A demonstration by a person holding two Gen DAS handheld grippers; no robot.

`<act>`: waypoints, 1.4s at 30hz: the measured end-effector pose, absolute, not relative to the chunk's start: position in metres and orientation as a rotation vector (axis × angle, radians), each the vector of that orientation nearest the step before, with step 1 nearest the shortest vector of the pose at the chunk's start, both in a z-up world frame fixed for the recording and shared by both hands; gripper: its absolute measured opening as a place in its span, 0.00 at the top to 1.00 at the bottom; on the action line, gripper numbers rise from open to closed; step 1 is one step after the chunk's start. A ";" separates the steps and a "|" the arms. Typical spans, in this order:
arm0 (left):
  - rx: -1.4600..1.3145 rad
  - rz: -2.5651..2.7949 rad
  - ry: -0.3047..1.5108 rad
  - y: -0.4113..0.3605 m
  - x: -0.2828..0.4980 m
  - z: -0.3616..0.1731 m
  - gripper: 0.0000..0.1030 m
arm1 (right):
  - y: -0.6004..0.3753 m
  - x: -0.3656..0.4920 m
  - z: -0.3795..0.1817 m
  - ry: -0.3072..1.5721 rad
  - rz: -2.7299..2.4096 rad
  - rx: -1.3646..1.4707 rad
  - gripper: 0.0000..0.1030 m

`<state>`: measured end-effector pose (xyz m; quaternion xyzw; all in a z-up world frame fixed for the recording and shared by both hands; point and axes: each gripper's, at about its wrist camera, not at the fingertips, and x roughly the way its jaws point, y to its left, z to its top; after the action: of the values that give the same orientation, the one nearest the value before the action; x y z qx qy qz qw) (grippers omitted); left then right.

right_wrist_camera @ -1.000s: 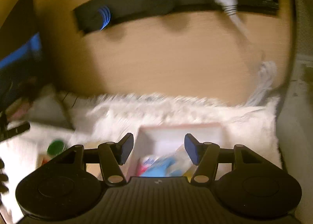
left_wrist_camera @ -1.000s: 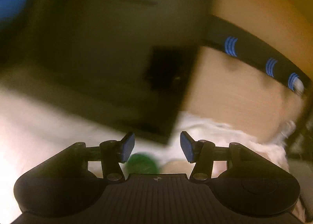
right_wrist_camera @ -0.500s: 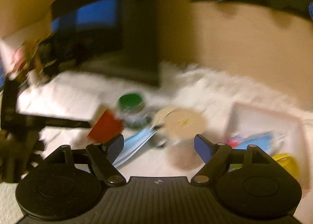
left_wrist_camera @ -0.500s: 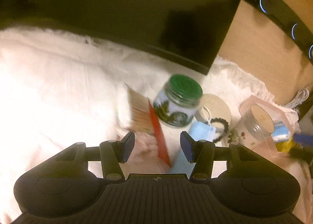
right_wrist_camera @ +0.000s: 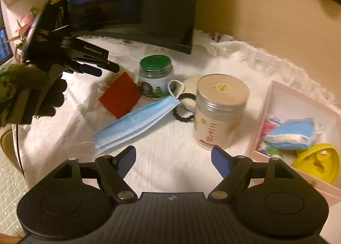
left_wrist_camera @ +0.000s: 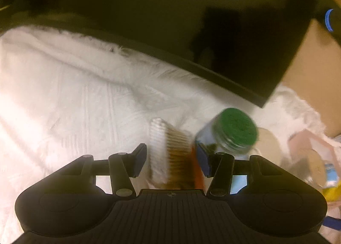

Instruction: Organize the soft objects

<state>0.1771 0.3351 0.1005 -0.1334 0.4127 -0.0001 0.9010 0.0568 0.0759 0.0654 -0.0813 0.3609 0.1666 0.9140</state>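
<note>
A red-covered book (right_wrist_camera: pixel 120 95) lies on the white fluffy cloth (right_wrist_camera: pixel 170 158); in the left wrist view its page edges (left_wrist_camera: pixel 170 154) sit between the open jaws of my left gripper (left_wrist_camera: pixel 171 158). My left gripper also shows in the right wrist view (right_wrist_camera: pixel 102 68), just above the book. A blue face mask (right_wrist_camera: pixel 136 122) and a black hair tie (right_wrist_camera: pixel 184 106) lie in the middle. My right gripper (right_wrist_camera: pixel 173 158) is open and empty, above the cloth in front of the mask. A pink tray (right_wrist_camera: pixel 275 95) at right holds a folded blue mask (right_wrist_camera: pixel 292 133).
A green-lidded glass jar (right_wrist_camera: pixel 156 75) stands beside the book, also seen in the left wrist view (left_wrist_camera: pixel 230 135). A taller jar with a beige lid (right_wrist_camera: pixel 219 107) stands near the tray. A yellow lid (right_wrist_camera: pixel 317 163) lies in the tray. A dark monitor (right_wrist_camera: pixel 136 3) stands behind.
Both grippers swung down from the wall toward the cloth. My left gripper closed in on the red book, which now lies between its jaws. My right gripper opened wider.
</note>
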 end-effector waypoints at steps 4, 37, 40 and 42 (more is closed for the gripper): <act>-0.281 -0.023 0.869 0.328 0.188 0.090 0.44 | 0.062 0.052 0.065 0.760 0.299 -0.149 0.23; -0.286 -0.078 0.854 0.343 0.188 0.077 0.65 | 0.104 0.076 0.023 0.883 0.371 -0.162 0.24; -0.286 -0.092 0.859 0.344 0.191 0.074 0.64 | 0.113 0.078 0.021 0.886 0.392 -0.179 0.24; -0.293 -0.113 0.875 0.345 0.188 0.077 0.62 | 0.116 0.078 0.021 0.883 0.399 -0.182 0.24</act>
<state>0.1883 0.3446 0.0772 -0.1412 0.4220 -0.0545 0.8939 0.0778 0.1159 0.0208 -0.0875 0.4237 0.1917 0.8809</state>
